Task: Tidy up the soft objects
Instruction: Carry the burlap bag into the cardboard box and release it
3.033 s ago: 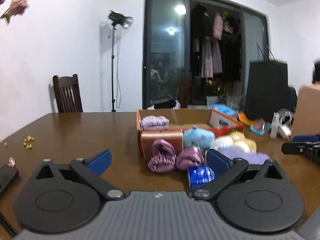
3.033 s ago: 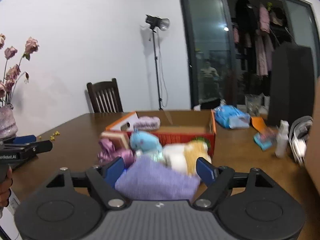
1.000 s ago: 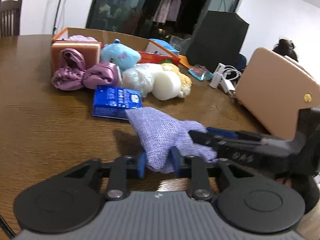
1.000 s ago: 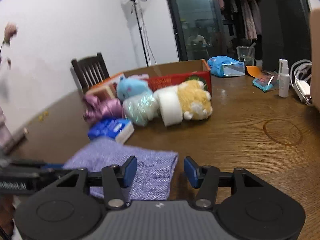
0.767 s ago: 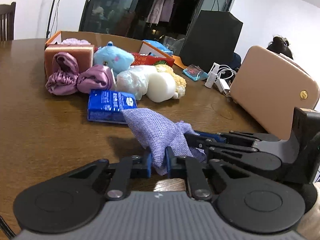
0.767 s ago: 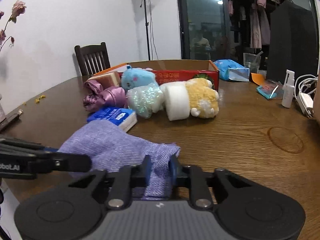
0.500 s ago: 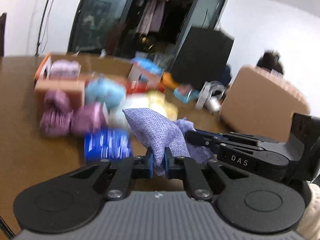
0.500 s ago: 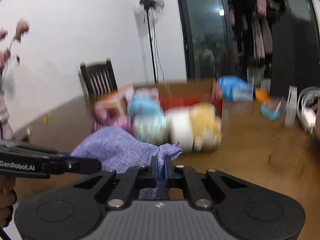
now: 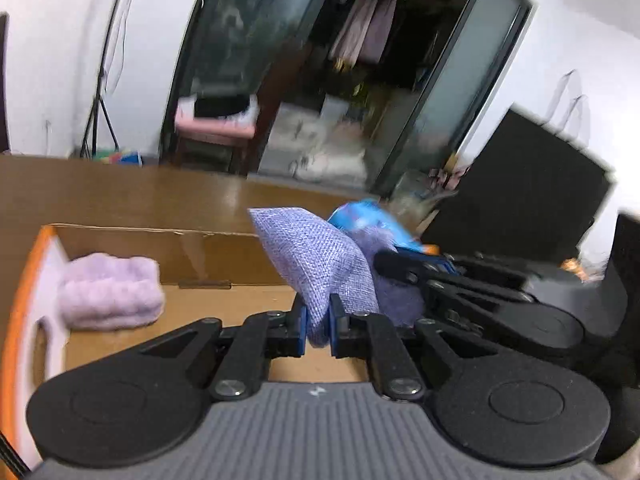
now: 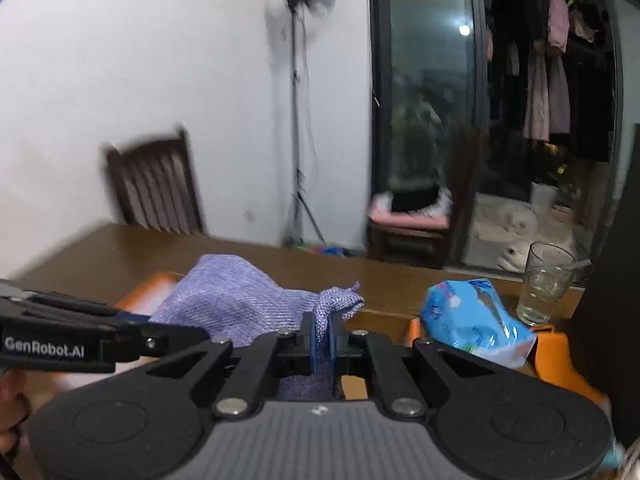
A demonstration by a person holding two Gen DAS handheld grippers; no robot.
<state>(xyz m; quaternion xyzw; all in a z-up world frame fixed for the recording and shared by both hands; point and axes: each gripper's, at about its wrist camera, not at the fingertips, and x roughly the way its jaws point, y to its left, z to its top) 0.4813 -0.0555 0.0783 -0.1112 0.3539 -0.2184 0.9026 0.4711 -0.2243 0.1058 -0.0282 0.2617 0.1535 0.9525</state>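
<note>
Purple woven cloth (image 9: 320, 264), lifted off the tabletop (image 10: 120, 252) since a second ago, now hangs over the cardboard box (image 9: 208, 240), pinched by left claw (image 9: 318, 330) and right claw (image 10: 320, 338); release likely next

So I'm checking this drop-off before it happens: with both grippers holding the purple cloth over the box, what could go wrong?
1. The left gripper and right gripper each pinch only an edge of the purple cloth; it may slip out unevenly.
2. Released off-centre, the cloth could drape over the wall of the box instead of landing inside.
3. It might land on the fluffy lilac roll and cover it.
</note>
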